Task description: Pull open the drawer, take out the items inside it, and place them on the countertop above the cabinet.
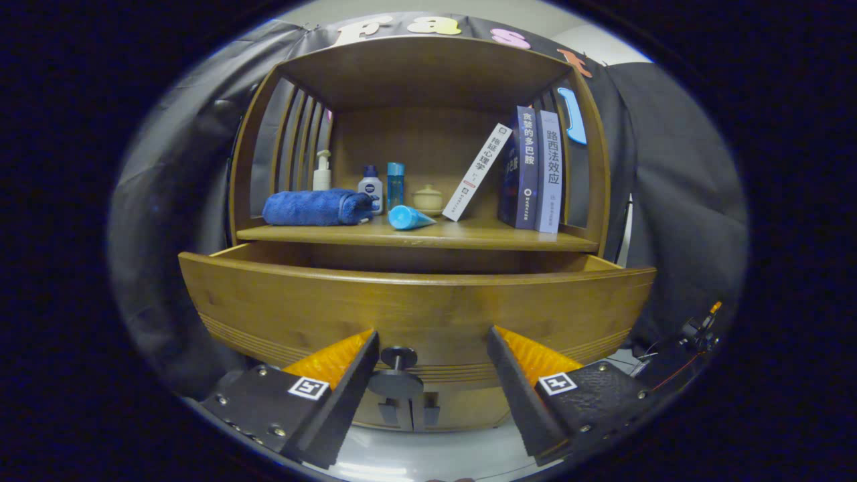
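Gripper view: drawer (pixel 415 301) stands pulled out below the countertop (pixel 428 235), its knob (pixel 396 375) between the spread, empty fingers of the gripper (pixel 432 365). Contents are hidden behind the front; reaching in blind risks clipping that front edge or the shelf lip.

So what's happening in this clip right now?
A handheld gripper faces a wooden cabinet whose curved wooden drawer is already pulled out. Its fingers are open, with the dark round drawer knob between them, close to one finger. The drawer's contents are hidden behind its front. On the wooden countertop above sit a rolled blue towel, bottles and books.
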Action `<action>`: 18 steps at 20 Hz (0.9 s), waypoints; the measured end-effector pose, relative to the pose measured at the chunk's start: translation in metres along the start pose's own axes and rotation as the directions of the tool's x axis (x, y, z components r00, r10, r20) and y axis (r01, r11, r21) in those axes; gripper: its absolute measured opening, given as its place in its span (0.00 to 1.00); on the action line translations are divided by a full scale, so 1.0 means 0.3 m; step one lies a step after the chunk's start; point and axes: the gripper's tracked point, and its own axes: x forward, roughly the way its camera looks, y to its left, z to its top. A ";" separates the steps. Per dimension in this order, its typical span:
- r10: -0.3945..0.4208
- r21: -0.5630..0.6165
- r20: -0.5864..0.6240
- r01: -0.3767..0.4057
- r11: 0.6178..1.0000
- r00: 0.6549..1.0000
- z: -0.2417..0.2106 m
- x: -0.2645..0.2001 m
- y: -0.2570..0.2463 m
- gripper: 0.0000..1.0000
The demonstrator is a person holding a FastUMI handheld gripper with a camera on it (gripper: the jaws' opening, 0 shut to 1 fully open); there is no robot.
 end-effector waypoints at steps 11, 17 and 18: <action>-0.025 -0.044 -0.001 0.025 0.999 1.000 0.034 0.138 0.018 0.98; -0.036 -0.052 -0.015 0.035 0.998 0.999 0.047 0.204 0.023 0.98; -0.040 -0.053 -0.015 0.039 0.998 0.999 0.052 0.214 0.024 0.98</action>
